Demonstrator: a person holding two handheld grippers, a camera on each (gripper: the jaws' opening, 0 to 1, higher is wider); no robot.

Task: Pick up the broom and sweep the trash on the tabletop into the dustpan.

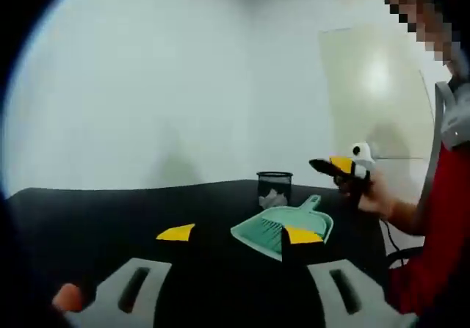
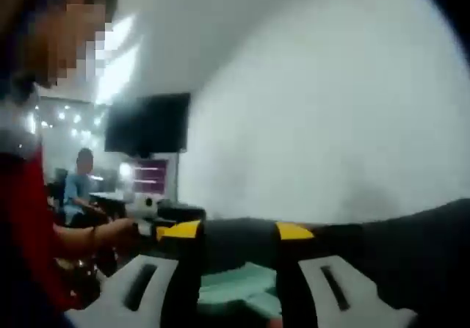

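Observation:
A teal dustpan (image 1: 283, 229) lies on the black tabletop (image 1: 110, 218), its handle pointing up and to the right. A matching teal broom seems to rest in it, though I cannot tell the two apart clearly. My left gripper (image 1: 239, 234) hovers open in front of the pan, its right yellow tip overlapping the pan's edge. The right gripper (image 1: 344, 168) is held in a hand above the table, right of the pan. In the right gripper view, the right gripper (image 2: 236, 231) is open, with a blurred teal shape (image 2: 235, 288) low between its jaws.
A black mesh cup (image 1: 275, 188) holding crumpled white paper stands just behind the dustpan. A person in red (image 1: 433, 240) stands at the table's right side. A dark wall screen (image 2: 147, 132) and a seated person (image 2: 77, 185) are far behind.

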